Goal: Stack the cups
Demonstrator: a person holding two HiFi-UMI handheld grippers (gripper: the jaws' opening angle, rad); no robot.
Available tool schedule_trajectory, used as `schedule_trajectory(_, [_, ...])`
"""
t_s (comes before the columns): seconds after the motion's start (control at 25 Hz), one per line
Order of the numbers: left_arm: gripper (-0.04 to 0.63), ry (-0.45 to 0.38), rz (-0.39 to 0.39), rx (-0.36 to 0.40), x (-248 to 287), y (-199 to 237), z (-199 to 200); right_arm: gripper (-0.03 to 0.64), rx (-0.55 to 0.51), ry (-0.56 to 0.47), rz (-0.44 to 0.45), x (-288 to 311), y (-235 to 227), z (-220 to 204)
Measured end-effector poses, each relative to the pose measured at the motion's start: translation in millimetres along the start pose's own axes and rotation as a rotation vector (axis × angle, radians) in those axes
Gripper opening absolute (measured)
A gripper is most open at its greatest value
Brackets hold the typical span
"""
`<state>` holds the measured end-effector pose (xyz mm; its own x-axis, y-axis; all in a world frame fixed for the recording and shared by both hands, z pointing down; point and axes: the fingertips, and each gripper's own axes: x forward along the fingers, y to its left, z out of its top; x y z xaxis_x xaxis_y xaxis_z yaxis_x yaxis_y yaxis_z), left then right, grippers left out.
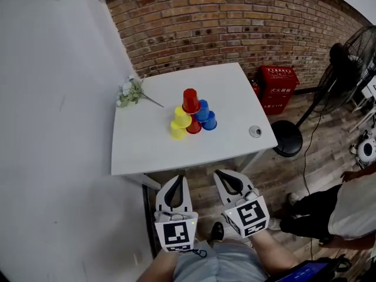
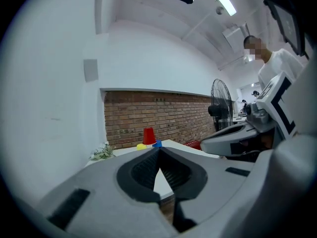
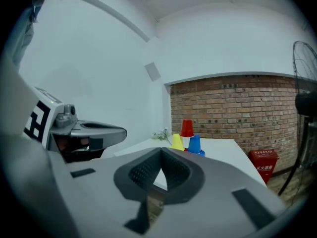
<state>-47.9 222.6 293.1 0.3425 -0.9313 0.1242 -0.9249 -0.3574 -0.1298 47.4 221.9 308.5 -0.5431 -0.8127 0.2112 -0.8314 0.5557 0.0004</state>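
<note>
The brick wall (image 1: 235,22) rises behind the white table (image 1: 147,151), and a standing fan (image 1: 352,51) is on its right. In front of the table's near edge, apart from it, the left gripper (image 1: 178,180) and the right gripper (image 1: 222,175) are side by side. Both have their jaws fully together, with nothing between them.

The cups (image 1: 192,115) form a small pyramid in the middle of the table, yellow, red and blue, with one red cup (image 1: 190,100) on top. A flower sprig (image 1: 130,91) lies at the far left corner, and a small round object (image 1: 255,131) lies near the right edge.

Only the head view shows this round object. Each gripper view shows the other gripper beside it.
</note>
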Motion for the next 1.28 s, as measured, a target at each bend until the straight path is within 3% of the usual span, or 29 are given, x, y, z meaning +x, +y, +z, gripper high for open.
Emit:
schedule_trajectory(0.44, [0.009,-0.032,0.018,0.022,-4,-5,12,0.005,-0.054,-0.045,-0.027,-10,-2,9])
schedule_trajectory(1.28, [0.009,-0.033,0.007,0.025,-7,-8,15,0.005,-0.038,-0.083,-0.030,-14,4,24])
